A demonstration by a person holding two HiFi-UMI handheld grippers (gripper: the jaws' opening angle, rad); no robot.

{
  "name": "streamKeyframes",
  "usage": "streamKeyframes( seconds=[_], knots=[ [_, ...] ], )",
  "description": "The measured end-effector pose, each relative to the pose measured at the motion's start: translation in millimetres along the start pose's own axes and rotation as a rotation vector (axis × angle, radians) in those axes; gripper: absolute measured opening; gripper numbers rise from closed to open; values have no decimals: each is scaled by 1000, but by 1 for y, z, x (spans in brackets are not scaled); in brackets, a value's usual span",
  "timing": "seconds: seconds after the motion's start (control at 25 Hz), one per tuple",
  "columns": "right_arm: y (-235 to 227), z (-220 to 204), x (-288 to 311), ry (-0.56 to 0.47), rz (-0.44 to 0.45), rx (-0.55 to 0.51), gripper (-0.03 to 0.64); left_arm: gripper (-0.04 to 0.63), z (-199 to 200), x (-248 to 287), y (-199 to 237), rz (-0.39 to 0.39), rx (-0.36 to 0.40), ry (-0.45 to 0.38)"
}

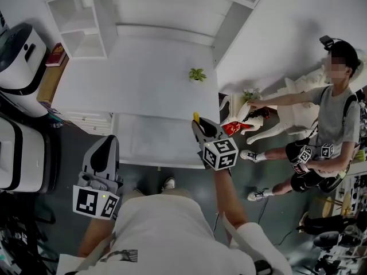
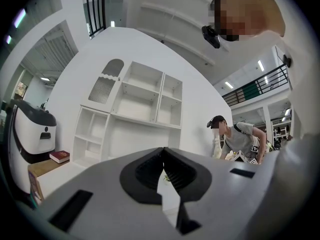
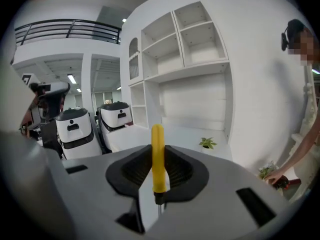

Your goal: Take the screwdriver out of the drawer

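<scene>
The screwdriver (image 3: pixel 158 156) has a yellow handle, and my right gripper (image 3: pixel 158 160) is shut on it, the handle standing upright between the jaws with a short dark shaft below. In the head view the right gripper (image 1: pixel 198 126) is lifted over the right part of the open white drawer (image 1: pixel 150 148), with the screwdriver's (image 1: pixel 196 117) yellow end poking out beyond the jaws. My left gripper (image 1: pixel 108 141) hangs left of the drawer front. In its own view the left gripper (image 2: pixel 163 151) has its jaws together with nothing between them.
A small potted plant (image 1: pixel 197 74) stands on the white tabletop (image 1: pixel 137 79). White shelving (image 1: pixel 80 22) rises behind it. White machines (image 1: pixel 20 56) and a red book (image 1: pixel 55 55) are at the left. A person (image 1: pixel 335 113) crouches at the right, arm stretched toward the table's corner.
</scene>
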State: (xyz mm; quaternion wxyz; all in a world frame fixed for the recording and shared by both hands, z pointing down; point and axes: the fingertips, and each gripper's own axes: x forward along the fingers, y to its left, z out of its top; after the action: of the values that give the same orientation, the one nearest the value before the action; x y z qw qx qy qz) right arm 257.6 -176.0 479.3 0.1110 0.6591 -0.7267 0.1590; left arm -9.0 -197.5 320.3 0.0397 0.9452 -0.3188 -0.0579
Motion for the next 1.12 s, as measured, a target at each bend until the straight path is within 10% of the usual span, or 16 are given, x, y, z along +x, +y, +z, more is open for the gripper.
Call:
streamKeyframes(
  seconds=[1.12],
  knots=[
    [28, 158, -127, -443, -25, -92, 86, 15, 44, -11, 14, 38, 65, -95]
  ],
)
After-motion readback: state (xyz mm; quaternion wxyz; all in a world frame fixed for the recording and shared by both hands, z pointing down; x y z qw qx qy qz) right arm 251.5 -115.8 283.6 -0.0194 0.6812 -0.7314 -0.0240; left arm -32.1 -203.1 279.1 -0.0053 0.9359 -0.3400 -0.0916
